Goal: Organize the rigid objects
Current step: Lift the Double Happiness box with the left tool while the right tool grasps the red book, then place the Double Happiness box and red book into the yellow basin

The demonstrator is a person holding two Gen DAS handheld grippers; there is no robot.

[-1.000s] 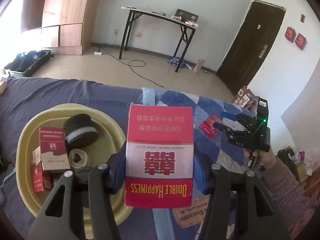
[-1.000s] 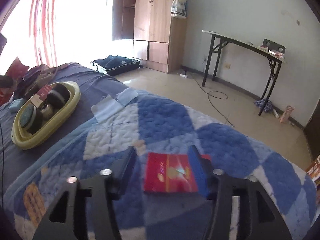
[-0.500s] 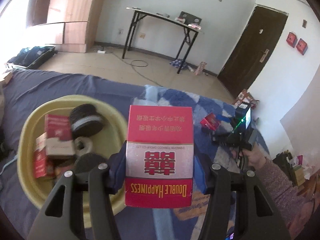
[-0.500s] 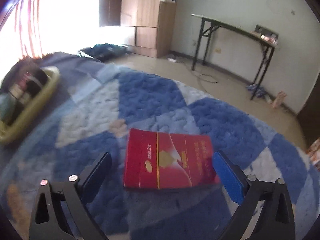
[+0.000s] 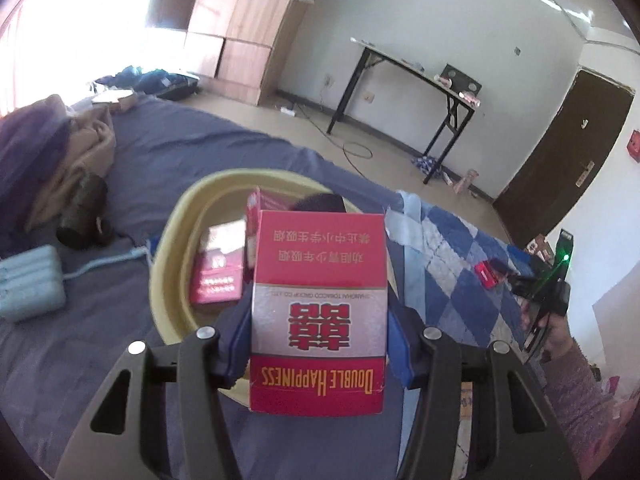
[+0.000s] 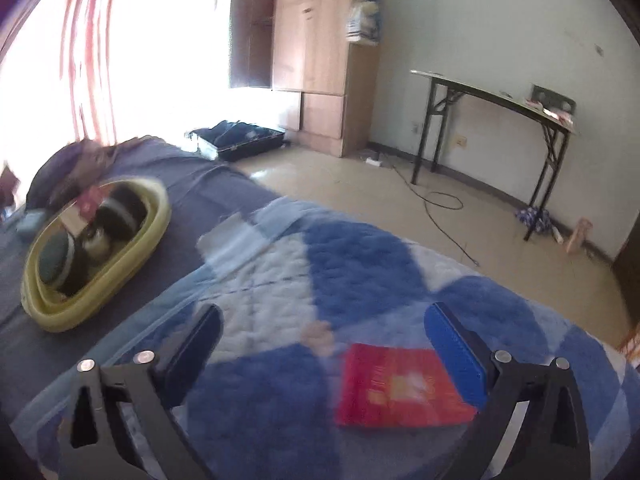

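My left gripper (image 5: 318,320) is shut on a red and silver Double Happiness box (image 5: 318,308), held above the near rim of the yellow basin (image 5: 172,248), which holds red boxes (image 5: 218,272) and a dark round thing. My right gripper (image 6: 324,344) is open wide, low over the blue and white quilt (image 6: 352,256). A flat red box (image 6: 396,388) lies on the quilt between its fingers, close to the right finger (image 6: 456,348). The basin (image 6: 120,268) shows at the left of the right wrist view. The right gripper also shows in the left wrist view (image 5: 516,276).
A folded light blue cloth (image 5: 28,284), a dark mug (image 5: 80,216) and piled clothes (image 5: 60,148) lie on the grey bed left of the basin. Beyond the bed are a wardrobe (image 6: 320,52), an open suitcase (image 6: 240,140), a black-legged table (image 6: 492,92) and a dark door (image 5: 560,152).
My left gripper has swung left and over the basin with the box. My right gripper has opened wide and shifted left, so the flat red box now sits by its right finger.
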